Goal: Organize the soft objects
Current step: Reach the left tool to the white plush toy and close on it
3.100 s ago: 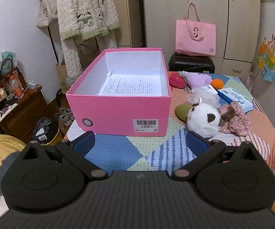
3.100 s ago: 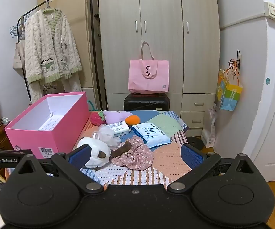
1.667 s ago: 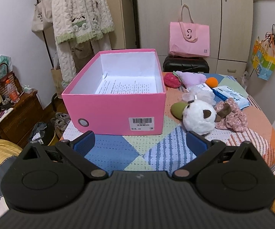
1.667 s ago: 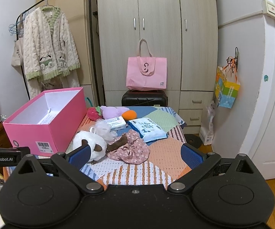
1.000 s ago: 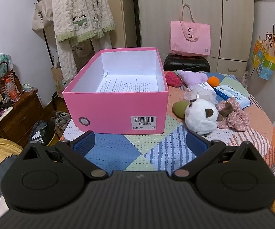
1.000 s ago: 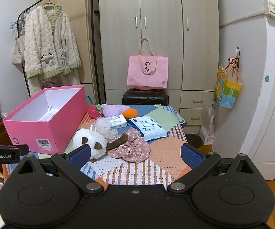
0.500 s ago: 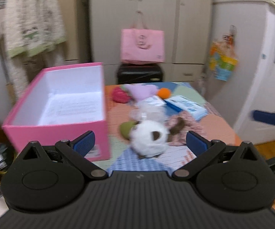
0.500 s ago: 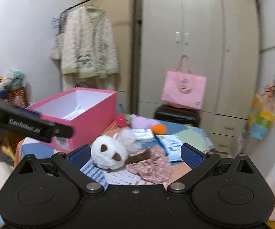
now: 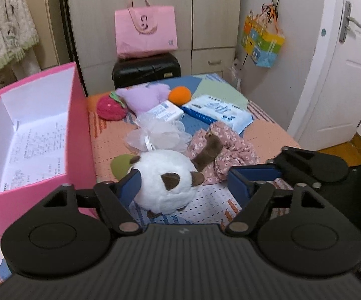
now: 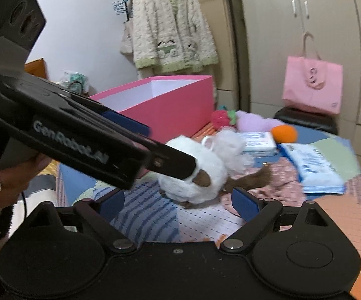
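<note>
- On the patchwork-covered table (image 9: 268, 135), a pink box (image 9: 80, 130) stands open at the left edge, printed paper lying on its white floor; nothing soft inside.
- Behind the table: pale wardrobe (image 9: 155, 12), black suitcase (image 9: 145, 71) with a pink tote bag (image 9: 145, 32) on top.
- Floral pink cloth (image 9: 233, 147) bunched mid-table, right of the plush.
- White round plush toy (image 9: 165, 182) with brown ears and brown tail, on the table just right of the box's near corner, a green piece (image 9: 119, 166) tucked behind it.
- Left gripper (image 9: 180, 185) angled down around the plush, jaws closing; left pad at the plush's side, right pad clear of it, no grip yet.
- Right gripper (image 10: 178, 201) low over the table in front of the same plush, jaws wide but closing, nothing between them.
- White mesh pouf (image 9: 158, 135) just behind the plush.
- Wet-wipe pack (image 9: 218, 110) and smaller tissue pack (image 9: 165, 111) further back.
- Lilac plush (image 9: 143, 96), red strawberry plush (image 9: 110, 108), orange ball (image 9: 179, 95) along the far edge.
- A hand (image 10: 7, 177) holds the left gripper's body in the right wrist view.
</note>
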### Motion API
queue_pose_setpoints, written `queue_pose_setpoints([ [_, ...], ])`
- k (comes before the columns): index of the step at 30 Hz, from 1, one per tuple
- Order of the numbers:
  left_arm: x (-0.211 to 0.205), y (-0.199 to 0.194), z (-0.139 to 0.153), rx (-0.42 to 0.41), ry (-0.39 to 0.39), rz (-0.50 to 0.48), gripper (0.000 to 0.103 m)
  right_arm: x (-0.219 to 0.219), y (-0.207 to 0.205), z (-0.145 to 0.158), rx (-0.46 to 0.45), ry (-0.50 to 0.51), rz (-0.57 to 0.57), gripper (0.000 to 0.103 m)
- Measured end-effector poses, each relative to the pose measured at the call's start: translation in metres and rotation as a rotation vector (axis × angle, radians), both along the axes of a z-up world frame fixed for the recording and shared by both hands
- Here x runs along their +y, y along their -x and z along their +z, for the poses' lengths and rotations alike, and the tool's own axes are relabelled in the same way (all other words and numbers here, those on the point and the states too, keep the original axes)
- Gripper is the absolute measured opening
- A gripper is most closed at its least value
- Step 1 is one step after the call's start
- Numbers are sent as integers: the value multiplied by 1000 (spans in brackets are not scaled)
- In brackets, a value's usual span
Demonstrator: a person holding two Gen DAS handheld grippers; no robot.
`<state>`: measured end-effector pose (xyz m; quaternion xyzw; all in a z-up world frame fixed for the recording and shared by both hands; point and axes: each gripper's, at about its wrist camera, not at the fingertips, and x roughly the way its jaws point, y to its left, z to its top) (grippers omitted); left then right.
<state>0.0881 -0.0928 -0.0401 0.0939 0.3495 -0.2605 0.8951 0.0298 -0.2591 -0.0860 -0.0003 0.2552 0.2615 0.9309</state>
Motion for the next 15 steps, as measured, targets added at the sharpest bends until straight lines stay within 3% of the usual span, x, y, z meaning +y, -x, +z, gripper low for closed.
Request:
queue_pose_setpoints([
  [5,-3,-19,-6,-22,-26,68,74,7,-20,-13,25,-19,-7,93],
  [15,-16,-26,-15,-18,-97,52,74,17,-47,-31,55,-14,-39,91],
])
